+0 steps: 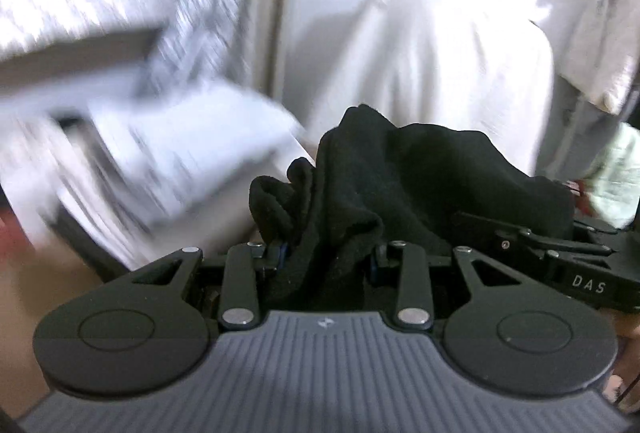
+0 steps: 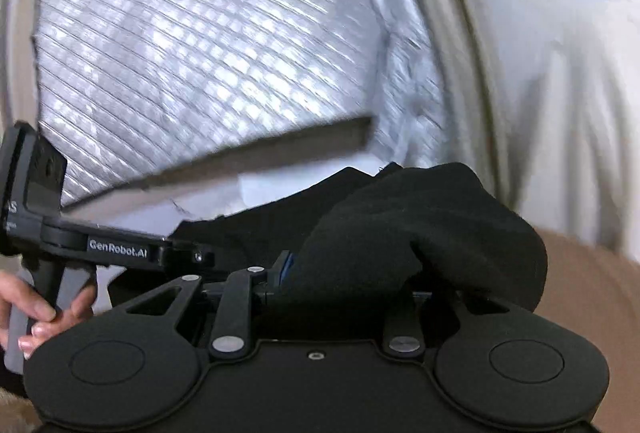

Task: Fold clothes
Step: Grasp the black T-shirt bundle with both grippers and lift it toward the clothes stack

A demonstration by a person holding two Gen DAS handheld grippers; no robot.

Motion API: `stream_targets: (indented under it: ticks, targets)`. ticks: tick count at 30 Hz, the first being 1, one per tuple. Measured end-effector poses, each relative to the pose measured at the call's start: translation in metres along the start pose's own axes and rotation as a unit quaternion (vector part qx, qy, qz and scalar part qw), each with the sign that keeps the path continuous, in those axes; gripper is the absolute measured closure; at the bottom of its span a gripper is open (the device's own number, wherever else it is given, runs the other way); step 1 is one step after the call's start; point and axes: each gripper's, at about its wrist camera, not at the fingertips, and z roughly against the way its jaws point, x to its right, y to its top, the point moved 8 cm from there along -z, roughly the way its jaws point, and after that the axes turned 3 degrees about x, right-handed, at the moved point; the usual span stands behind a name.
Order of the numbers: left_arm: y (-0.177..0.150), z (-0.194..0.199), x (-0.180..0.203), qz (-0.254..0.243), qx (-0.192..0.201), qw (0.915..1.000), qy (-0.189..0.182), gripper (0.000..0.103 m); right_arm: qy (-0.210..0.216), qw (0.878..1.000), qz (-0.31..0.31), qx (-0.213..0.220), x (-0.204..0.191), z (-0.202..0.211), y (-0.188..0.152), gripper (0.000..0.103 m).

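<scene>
On the left, my left gripper (image 1: pixel 326 257) was pinching a bunched fold of the black garment (image 1: pixel 400 185), a soft, fleecy knit that humped over the jaws, held up clear, I judged, so it could hang open for a fold. Stretching rightward, the same cloth ran into my right gripper (image 2: pixel 344 281), whose jaws were clamped on its other gathered edge, a thick rounded lobe draping over the right finger. Behind hung a pale checked curtain (image 2: pixel 200 53) and a white sheet (image 1: pixel 420 53), both blurred.
</scene>
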Motion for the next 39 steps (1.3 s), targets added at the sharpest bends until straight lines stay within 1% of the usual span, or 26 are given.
stream_targets:
  ticks: [3, 5, 7, 8, 9, 10, 11, 12, 13, 14, 16, 17, 18, 19, 21, 23, 24, 25, 27, 29, 31, 33, 34, 36, 37, 39]
  targets:
    - [0.072, -0.004, -0.047, 0.049, 0.031, 0.9983, 0.008, 0.069, 0.031, 0.998, -0.001, 0.062, -0.013, -0.048, 0.048, 0.072]
    - [0.113, -0.019, -0.072, 0.05, 0.044, 0.9973, 0.031, 0.069, 0.054, 0.994, -0.025, 0.097, -0.012, -0.081, 0.075, 0.072]
    - [0.138, -0.046, -0.096, 0.035, 0.038, 0.9973, 0.051, 0.066, 0.085, 0.986, -0.078, 0.117, -0.001, -0.124, 0.086, 0.071]
    - [0.145, -0.065, -0.11, 0.035, 0.031, 0.9969, 0.064, 0.06, 0.085, 0.985, -0.098, 0.115, 0.007, -0.146, 0.085, 0.069]
    - [0.147, -0.088, -0.128, 0.048, 0.018, 0.9954, 0.081, 0.047, 0.077, 0.985, -0.112, 0.105, 0.016, -0.17, 0.078, 0.065]
    - [0.143, -0.109, -0.146, 0.065, 0.0, 0.9926, 0.102, 0.041, 0.058, 0.988, -0.12, 0.084, 0.025, -0.195, 0.067, 0.065]
    - [0.132, -0.127, -0.164, 0.08, -0.016, 0.986, 0.146, 0.038, 0.042, 0.989, -0.127, 0.055, 0.034, -0.218, 0.053, 0.058]
    - [0.118, -0.14, -0.182, 0.09, -0.029, 0.9738, 0.207, 0.038, 0.028, 0.99, -0.134, 0.017, 0.044, -0.239, 0.035, 0.048]
    - [0.103, -0.149, -0.194, 0.091, -0.041, 0.9618, 0.255, 0.038, 0.018, 0.99, -0.141, -0.01, 0.053, -0.254, 0.02, 0.047]
    - [0.085, -0.153, -0.199, 0.094, -0.048, 0.9556, 0.275, 0.037, 0.011, 0.988, -0.149, -0.023, 0.061, -0.26, 0.008, 0.048]
    - [0.056, -0.142, -0.198, 0.151, -0.024, 0.9497, 0.273, 0.031, 0.032, 0.981, -0.192, -0.026, 0.072, -0.261, 0.003, 0.045]
    - [0.042, -0.129, -0.199, 0.196, 0.0, 0.9427, 0.27, 0.024, 0.048, 0.975, -0.217, -0.022, 0.076, -0.258, 0.003, 0.041]
    - [0.027, -0.112, -0.198, 0.244, 0.024, 0.9322, 0.267, 0.018, 0.065, 0.968, -0.243, -0.019, 0.08, -0.256, 0.004, 0.034]
    - [0.012, -0.096, -0.197, 0.285, 0.046, 0.9216, 0.259, 0.018, 0.077, 0.961, -0.264, -0.02, 0.081, -0.254, 0.005, 0.032]
    - [-0.016, -0.071, -0.188, 0.328, 0.089, 0.913, 0.226, 0.017, 0.093, 0.952, -0.291, -0.031, 0.078, -0.253, 0.004, 0.031]
    - [-0.025, -0.064, -0.184, 0.33, 0.095, 0.9151, 0.211, 0.019, 0.099, 0.948, -0.3, -0.044, 0.072, -0.25, 0.005, 0.03]
    - [-0.024, -0.066, -0.183, 0.315, 0.087, 0.924, 0.198, 0.019, 0.098, 0.947, -0.303, -0.048, 0.071, -0.249, 0.007, 0.03]
    - [-0.019, -0.066, -0.177, 0.283, 0.08, 0.937, 0.189, 0.019, 0.095, 0.946, -0.307, -0.051, 0.072, -0.248, 0.008, 0.03]
    - [-0.007, -0.053, -0.158, 0.213, 0.09, 0.9543, 0.19, 0.019, 0.091, 0.942, -0.318, -0.057, 0.074, -0.247, 0.01, 0.029]
    - [-0.001, -0.037, -0.134, 0.155, 0.125, 0.9657, 0.167, 0.02, 0.09, 0.934, -0.34, -0.065, 0.076, -0.246, 0.012, 0.029]
    - [0.008, -0.03, -0.112, 0.124, 0.149, 0.9752, 0.108, 0.024, 0.107, 0.924, -0.36, -0.072, 0.075, -0.244, 0.012, 0.029]
    - [0.009, -0.036, -0.096, 0.108, 0.161, 0.9795, 0.055, 0.024, 0.125, 0.913, -0.378, -0.084, 0.074, -0.244, 0.009, 0.029]
    - [0.004, -0.047, -0.095, 0.111, 0.149, 0.9811, 0.054, 0.024, 0.127, 0.91, -0.385, -0.085, 0.074, -0.242, 0.007, 0.029]
    - [-0.01, -0.076, -0.103, 0.131, 0.1, 0.9835, 0.076, 0.025, 0.127, 0.905, -0.398, -0.087, 0.076, -0.24, 0.003, 0.029]
    - [-0.019, -0.086, -0.111, 0.147, 0.08, 0.9823, 0.085, 0.026, 0.124, 0.902, -0.404, -0.085, 0.077, -0.239, 0.002, 0.029]
    - [-0.032, -0.099, -0.122, 0.184, 0.065, 0.9764, 0.093, 0.025, 0.119, 0.897, -0.417, -0.082, 0.081, -0.241, 0.002, 0.029]
